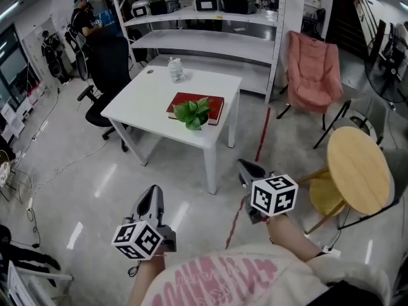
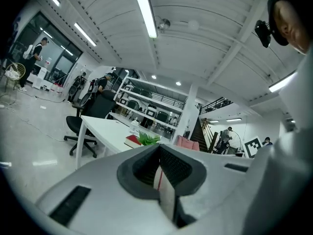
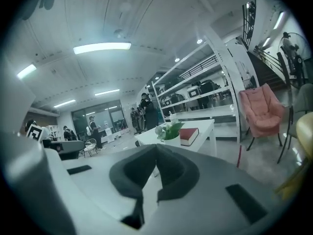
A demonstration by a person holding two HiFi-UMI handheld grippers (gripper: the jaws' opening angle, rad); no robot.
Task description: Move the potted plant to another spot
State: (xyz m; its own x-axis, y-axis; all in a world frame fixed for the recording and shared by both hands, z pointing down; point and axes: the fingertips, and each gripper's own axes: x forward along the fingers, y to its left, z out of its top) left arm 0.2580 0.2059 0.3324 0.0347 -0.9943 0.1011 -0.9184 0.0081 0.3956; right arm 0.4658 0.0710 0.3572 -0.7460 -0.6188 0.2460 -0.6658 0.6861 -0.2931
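Note:
The potted plant (image 1: 193,113), small with green leaves, stands on a red book (image 1: 212,102) near the front edge of a white table (image 1: 143,101). Both grippers hover over the floor well short of the table, pointing toward it. The left gripper (image 1: 153,197) sits low left, the right gripper (image 1: 246,169) closer to the table's corner leg. In the left gripper view the left gripper (image 2: 159,148) has its jaws together and empty, the plant (image 2: 148,140) far beyond them. In the right gripper view the right gripper (image 3: 156,148) is shut and empty, with the plant (image 3: 170,131) ahead.
A clear jar (image 1: 176,70) stands at the table's back. A black office chair (image 1: 105,75) is left of the table, white shelving (image 1: 204,40) behind it. A pink chair (image 1: 312,69) and a round wooden side table (image 1: 357,167) stand right. A red floor line (image 1: 262,136) runs past the table.

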